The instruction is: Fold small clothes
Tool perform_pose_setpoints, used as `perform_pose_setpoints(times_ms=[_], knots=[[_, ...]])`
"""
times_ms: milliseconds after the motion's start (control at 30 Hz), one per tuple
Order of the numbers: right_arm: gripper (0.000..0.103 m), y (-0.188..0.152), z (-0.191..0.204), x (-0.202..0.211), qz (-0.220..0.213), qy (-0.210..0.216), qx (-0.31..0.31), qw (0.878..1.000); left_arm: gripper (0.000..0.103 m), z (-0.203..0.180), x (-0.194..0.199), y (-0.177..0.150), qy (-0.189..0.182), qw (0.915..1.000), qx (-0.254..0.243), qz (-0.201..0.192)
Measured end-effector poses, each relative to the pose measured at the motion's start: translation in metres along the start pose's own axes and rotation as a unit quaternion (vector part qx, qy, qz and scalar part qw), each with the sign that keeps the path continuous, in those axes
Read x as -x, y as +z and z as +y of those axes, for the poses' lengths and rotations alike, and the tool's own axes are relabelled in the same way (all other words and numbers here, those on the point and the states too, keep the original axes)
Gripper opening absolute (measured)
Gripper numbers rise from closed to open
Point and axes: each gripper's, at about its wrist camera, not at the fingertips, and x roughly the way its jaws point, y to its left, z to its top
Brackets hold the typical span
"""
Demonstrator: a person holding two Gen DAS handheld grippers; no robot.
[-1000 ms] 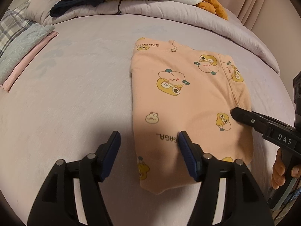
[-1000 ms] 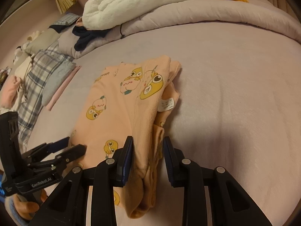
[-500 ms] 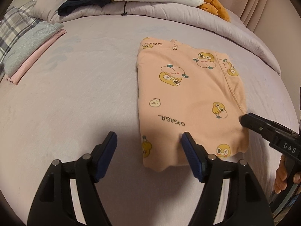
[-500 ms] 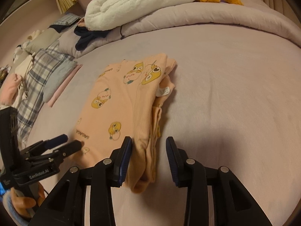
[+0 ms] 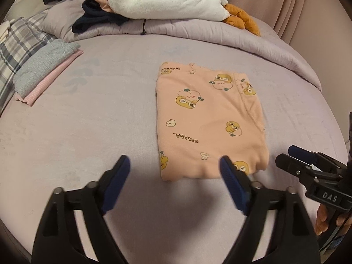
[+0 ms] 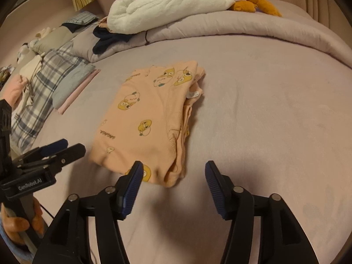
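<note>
Much of the scene is cut off by the round fisheye edge: the plaid cloth (image 5: 15, 44) runs out of the left wrist view at the left, and the curtain (image 5: 308, 4) at the far right shows only in part. The right claw (image 5: 288, 157) enters that view from the right edge, its body and the hand (image 5: 327, 219) holding it largely cropped. In the right wrist view the left claw (image 6: 66, 148) pokes in from the left, seen side-on, with only fingers of the left hand (image 6: 19, 222) visible below it. The lower layers of the folded peach garment (image 5: 209, 123) are hidden under its top panel; only their stacked edges show along the right side in the right wrist view.

The garment lies flat in the middle of the lilac bed (image 5: 88, 121), printed with yellow cartoon figures. The left claw's jaws stand wide, having just been opening, and nothing is between them; its right pad overlaps the garment's near corner in the view, and contact cannot be told. The right claw's jaws have also just been opening and stand apart, empty, just short of the garment's near edge.

Beside the garment, well to the left, lies a folded grey and pink stack (image 5: 44, 66). Along the far side a rolled duvet (image 5: 220, 33) carries a white plush toy (image 5: 167, 0) with orange feet (image 5: 242, 19) and a dark garment (image 5: 96, 19).
</note>
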Motion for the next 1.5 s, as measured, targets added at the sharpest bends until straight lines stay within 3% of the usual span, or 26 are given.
perform_pose_setpoints(times_ms=[333,433,1033,1200,1333,1500], knots=[[0.073,-0.007,0.013,0.026,-0.028,-0.005,0.022,0.999,0.092,-0.009,0.026,-0.006,0.01,0.9998,0.01,-0.01],[0.074,-0.009,0.018,0.031,-0.033,-0.006,0.029,0.999,0.1,-0.012,0.034,-0.01,0.016,0.9996,0.008,-0.019],[0.086,-0.019,0.038,0.059,-0.064,-0.005,0.053,0.997,0.102,-0.018,0.075,-0.016,-0.003,0.9992,0.024,-0.032],[0.087,-0.021,0.044,0.065,-0.07,-0.007,0.058,0.996,0.102,-0.02,0.079,-0.017,0.024,0.9991,0.021,-0.029],[0.088,-0.021,0.046,0.067,-0.072,-0.007,0.062,0.995,0.102,-0.018,0.082,-0.019,0.021,0.9991,0.027,-0.024],[0.088,-0.021,0.05,0.07,-0.075,-0.007,0.066,0.995,0.103,-0.024,0.082,-0.02,0.053,0.9984,0.012,-0.016]])
